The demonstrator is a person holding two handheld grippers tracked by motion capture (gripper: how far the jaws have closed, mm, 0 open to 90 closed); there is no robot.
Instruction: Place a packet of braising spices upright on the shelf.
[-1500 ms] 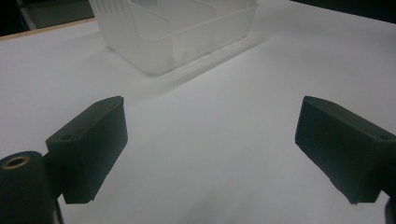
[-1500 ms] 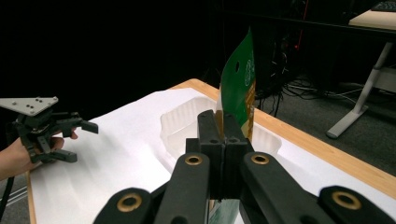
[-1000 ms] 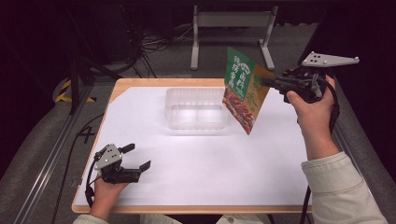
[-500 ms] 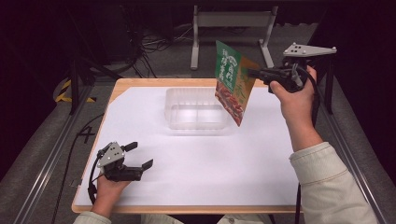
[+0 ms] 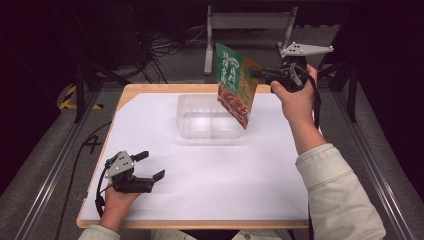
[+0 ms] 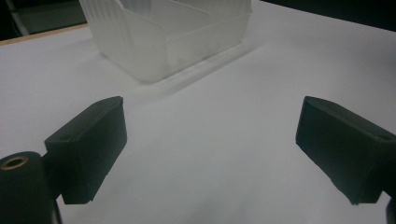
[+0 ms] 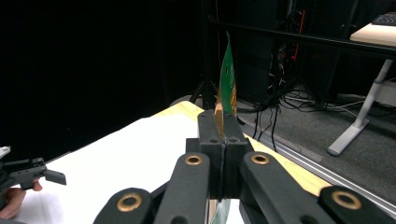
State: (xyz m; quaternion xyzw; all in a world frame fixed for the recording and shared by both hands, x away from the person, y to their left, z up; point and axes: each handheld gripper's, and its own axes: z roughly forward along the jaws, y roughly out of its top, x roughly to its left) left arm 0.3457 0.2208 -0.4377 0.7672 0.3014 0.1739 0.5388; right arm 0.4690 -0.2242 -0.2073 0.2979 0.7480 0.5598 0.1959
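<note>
Your left hand (image 5: 117,200) is resting at the table's near left corner, holding the left gripper (image 5: 150,165) low with its jaws spread wide and pointing toward the far right. Your right arm (image 5: 320,165) is reaching up along the right edge, the right hand (image 5: 295,95) lifting the right gripper (image 5: 257,75) above the far edge, jaws pressed together, pointing left.

right tongs (image 5: 261,75): far right, raised above table (image 5: 150,105), closed on green and orange snack bag (image 5: 235,85) | bag: hangs tilted over right part of clear plastic container (image 5: 200,120) | left tongs (image 5: 149,165): near left, low over white table, jaws apart, holding nothing
</note>
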